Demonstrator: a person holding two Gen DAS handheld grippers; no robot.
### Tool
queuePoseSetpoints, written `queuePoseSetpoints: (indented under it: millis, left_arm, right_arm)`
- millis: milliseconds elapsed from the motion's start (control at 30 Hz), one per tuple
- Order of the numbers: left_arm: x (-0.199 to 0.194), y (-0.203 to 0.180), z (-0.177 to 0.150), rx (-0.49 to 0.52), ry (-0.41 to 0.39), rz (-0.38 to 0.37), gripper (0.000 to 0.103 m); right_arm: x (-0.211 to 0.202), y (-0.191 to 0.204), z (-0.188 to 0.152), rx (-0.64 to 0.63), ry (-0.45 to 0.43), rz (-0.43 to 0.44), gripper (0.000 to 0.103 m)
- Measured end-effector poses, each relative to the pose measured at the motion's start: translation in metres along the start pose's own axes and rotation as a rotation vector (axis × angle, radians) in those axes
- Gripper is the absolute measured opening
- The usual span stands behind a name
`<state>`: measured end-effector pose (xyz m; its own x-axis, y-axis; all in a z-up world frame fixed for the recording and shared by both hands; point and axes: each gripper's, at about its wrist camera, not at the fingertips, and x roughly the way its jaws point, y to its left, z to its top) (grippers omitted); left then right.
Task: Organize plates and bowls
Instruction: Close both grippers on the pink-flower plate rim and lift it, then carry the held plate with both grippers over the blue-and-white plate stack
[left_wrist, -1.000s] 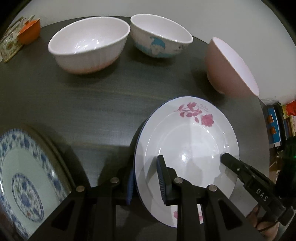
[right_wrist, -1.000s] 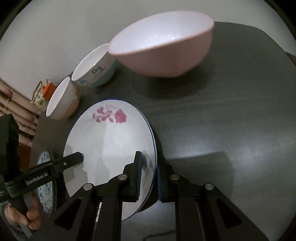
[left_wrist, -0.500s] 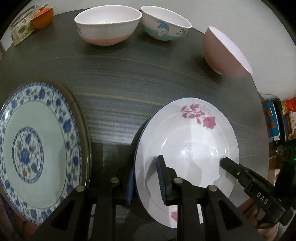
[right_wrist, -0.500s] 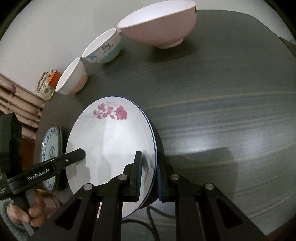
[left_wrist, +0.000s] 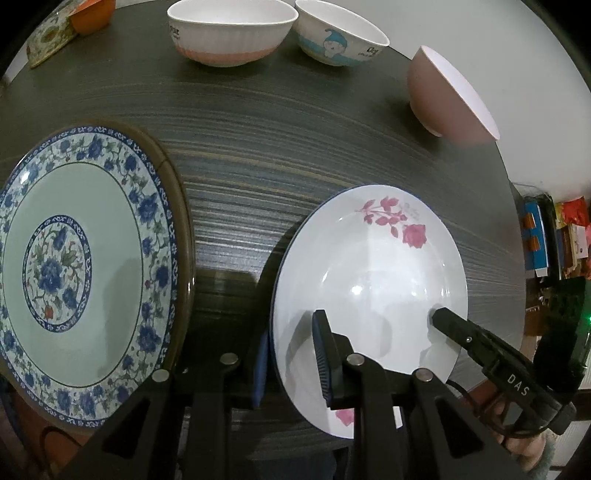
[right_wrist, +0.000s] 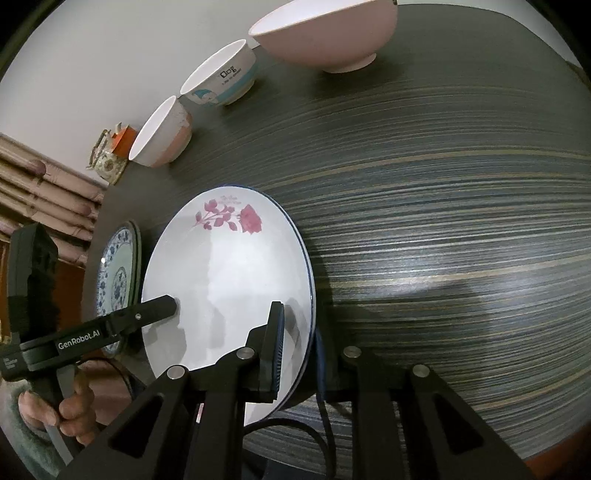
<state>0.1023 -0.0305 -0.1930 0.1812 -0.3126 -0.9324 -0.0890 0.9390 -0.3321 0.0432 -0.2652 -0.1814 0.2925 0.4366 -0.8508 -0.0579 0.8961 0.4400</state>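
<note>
A white plate with pink roses (left_wrist: 373, 266) is held above the dark table (left_wrist: 280, 147), gripped at both sides. My left gripper (left_wrist: 291, 354) is shut on its left rim. My right gripper (right_wrist: 299, 343) is shut on its right rim, and also shows in the left wrist view (left_wrist: 443, 317). The plate also shows in the right wrist view (right_wrist: 225, 280). A blue floral plate (left_wrist: 81, 266) lies at the table's left, also seen in the right wrist view (right_wrist: 118, 277). Three bowls stand at the far edge: white and salmon (left_wrist: 232, 33), cartoon (left_wrist: 340, 37), pink (left_wrist: 447, 96).
A small orange item and a patterned box (left_wrist: 70, 26) sit at the far left corner. The table's right edge (left_wrist: 513, 229) drops off toward shelves with books. A brown mat edge (left_wrist: 181, 221) rims the blue plate.
Both grippers have pulled back and up with the rose plate. The bowls now look farther away, and the blue floral plate has come fully into view at the left.
</note>
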Motion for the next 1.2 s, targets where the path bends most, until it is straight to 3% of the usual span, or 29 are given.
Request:
queuePoseSetpoints:
  millis: [400, 800, 1200]
  left_arm:
    - [0.0, -0.011, -0.019, -0.009, -0.004, 0.001, 0.022]
    - [-0.002, -0.015, -0.024, 0.02, -0.035, 0.037, 0.022]
    - [-0.017, -0.013, -0.024, 0.018, -0.065, 0.03, 0.022]
  right_arm:
    - [0.0, -0.005, -0.001, 0.021, 0.022, 0.046, 0.016]
    - [-0.001, 0.003, -0.003, -0.035, -0.004, -0.014, 0.013]
    - [-0.005, 0.009, -0.003, -0.048, -0.027, 0.001, 0.012]
